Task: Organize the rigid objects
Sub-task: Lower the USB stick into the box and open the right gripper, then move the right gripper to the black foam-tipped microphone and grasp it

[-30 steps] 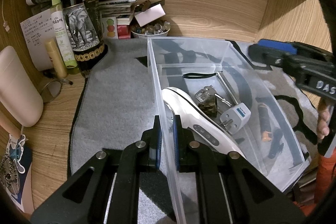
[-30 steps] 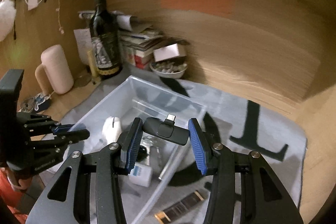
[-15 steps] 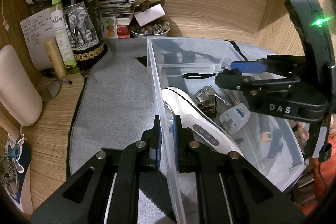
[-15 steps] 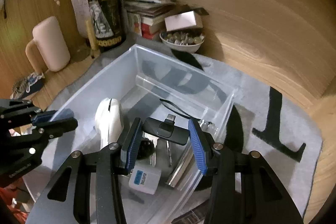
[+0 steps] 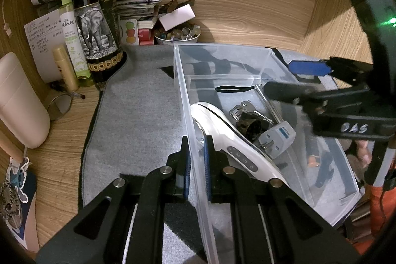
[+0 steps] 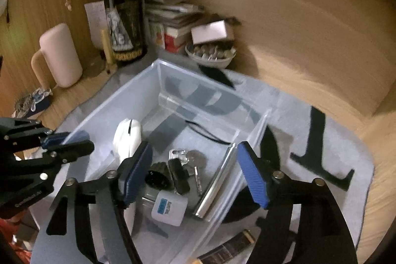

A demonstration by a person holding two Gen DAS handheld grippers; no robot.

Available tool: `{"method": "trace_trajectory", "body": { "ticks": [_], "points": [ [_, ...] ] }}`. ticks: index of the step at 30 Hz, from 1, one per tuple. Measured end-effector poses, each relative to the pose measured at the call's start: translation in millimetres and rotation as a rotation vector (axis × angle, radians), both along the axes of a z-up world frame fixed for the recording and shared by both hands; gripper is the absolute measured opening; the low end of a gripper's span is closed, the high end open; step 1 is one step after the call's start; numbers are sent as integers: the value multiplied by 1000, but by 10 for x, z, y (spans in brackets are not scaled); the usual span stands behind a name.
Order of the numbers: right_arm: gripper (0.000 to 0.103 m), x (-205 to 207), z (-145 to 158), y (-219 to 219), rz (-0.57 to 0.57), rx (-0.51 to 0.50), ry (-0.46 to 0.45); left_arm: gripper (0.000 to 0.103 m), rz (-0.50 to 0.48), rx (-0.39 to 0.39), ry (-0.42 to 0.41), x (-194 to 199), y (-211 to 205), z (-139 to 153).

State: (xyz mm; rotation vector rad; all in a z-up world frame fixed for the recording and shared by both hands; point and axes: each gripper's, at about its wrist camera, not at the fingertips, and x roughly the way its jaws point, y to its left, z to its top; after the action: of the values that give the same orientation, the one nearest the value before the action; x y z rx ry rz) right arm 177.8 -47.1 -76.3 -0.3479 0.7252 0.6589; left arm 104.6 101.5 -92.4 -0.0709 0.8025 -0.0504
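Note:
A clear plastic bin sits on a grey mat. My left gripper is shut on the bin's left wall, also seen in the right wrist view. My right gripper is open and empty above the bin; it shows at the right of the left wrist view. Below it in the bin lies a small black device on the keys, beside a white plug adapter, a metal bar and a white handheld device.
A wine bottle, spray bottle, pink mug, bowl of stones and stacked books stand along the wooden back wall. A dark flat bar lies on the mat outside the bin's near wall.
My right gripper has moved over the bin and opened, and the small black device it held now lies inside the bin. My left gripper has kept its hold on the bin wall.

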Motion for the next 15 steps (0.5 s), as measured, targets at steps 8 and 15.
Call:
{"method": "trace_trajectory", "body": {
  "ticks": [8, 15],
  "points": [
    [76, -94, 242, -347, -66, 65, -62, 9, 0, -1, 0, -3, 3, -2],
    [76, -144, 247, -749, -167, 70, -75, 9, 0, 0, 0, -2, 2, -2]
  ]
}}
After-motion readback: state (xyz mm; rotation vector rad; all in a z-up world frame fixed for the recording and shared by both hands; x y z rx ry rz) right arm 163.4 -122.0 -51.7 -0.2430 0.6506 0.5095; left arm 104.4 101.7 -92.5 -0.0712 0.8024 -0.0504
